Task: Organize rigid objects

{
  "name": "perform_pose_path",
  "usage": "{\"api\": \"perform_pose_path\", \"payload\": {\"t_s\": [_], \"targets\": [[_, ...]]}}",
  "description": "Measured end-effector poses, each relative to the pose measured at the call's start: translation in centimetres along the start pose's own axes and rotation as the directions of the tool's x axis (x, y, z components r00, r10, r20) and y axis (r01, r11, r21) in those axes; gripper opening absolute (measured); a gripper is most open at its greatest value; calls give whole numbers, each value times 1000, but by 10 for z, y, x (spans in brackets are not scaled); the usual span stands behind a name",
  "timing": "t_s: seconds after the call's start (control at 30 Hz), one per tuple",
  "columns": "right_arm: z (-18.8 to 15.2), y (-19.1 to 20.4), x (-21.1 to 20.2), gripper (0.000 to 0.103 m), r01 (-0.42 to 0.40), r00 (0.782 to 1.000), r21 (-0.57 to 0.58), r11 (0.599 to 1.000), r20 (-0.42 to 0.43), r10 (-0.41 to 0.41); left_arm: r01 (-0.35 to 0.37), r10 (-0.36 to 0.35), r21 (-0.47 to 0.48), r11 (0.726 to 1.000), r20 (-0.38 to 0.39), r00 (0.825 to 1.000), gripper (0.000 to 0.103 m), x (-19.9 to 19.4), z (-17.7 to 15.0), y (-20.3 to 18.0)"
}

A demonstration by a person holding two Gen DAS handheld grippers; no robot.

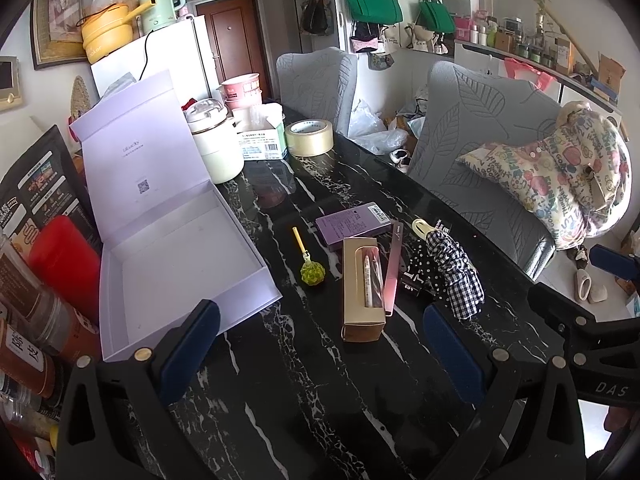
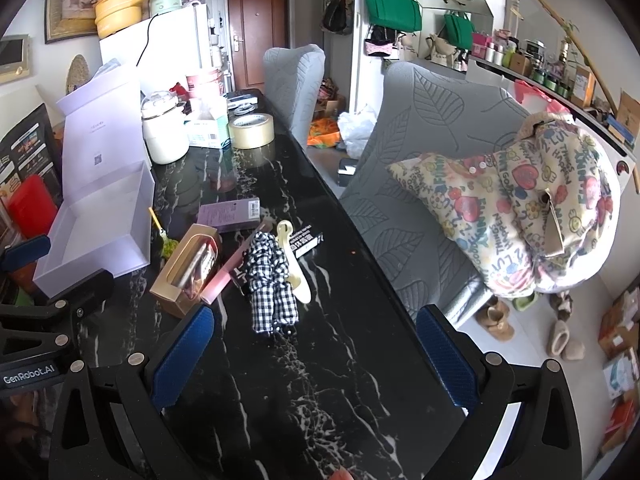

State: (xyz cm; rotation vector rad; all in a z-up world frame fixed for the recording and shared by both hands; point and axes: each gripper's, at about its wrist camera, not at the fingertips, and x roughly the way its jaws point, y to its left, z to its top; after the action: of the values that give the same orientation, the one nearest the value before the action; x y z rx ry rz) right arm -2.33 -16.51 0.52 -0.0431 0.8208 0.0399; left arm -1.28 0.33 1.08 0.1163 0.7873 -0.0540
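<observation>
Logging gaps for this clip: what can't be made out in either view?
- Black carton: left wrist view, mostly covered by the checkered umbrella.
- Gold box contents: right wrist view, window glare.
- Open white box lid print: both views, too small.

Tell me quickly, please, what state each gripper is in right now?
Left gripper: open, holding nothing, above the black marble table.
Right gripper: open, holding nothing, above the same table.

Gold window box (image 1: 362,290) flat beside purple box (image 1: 352,224)
</observation>
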Motion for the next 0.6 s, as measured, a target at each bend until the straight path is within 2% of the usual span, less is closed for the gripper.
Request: {"api": "perform_pose_path", "payload": {"t_s": [0.6], "targets": [[0, 4, -1, 103, -5, 1000, -5, 1000, 2, 5, 1, -1, -11, 1000, -8, 1000, 103, -1, -2, 3]]}}
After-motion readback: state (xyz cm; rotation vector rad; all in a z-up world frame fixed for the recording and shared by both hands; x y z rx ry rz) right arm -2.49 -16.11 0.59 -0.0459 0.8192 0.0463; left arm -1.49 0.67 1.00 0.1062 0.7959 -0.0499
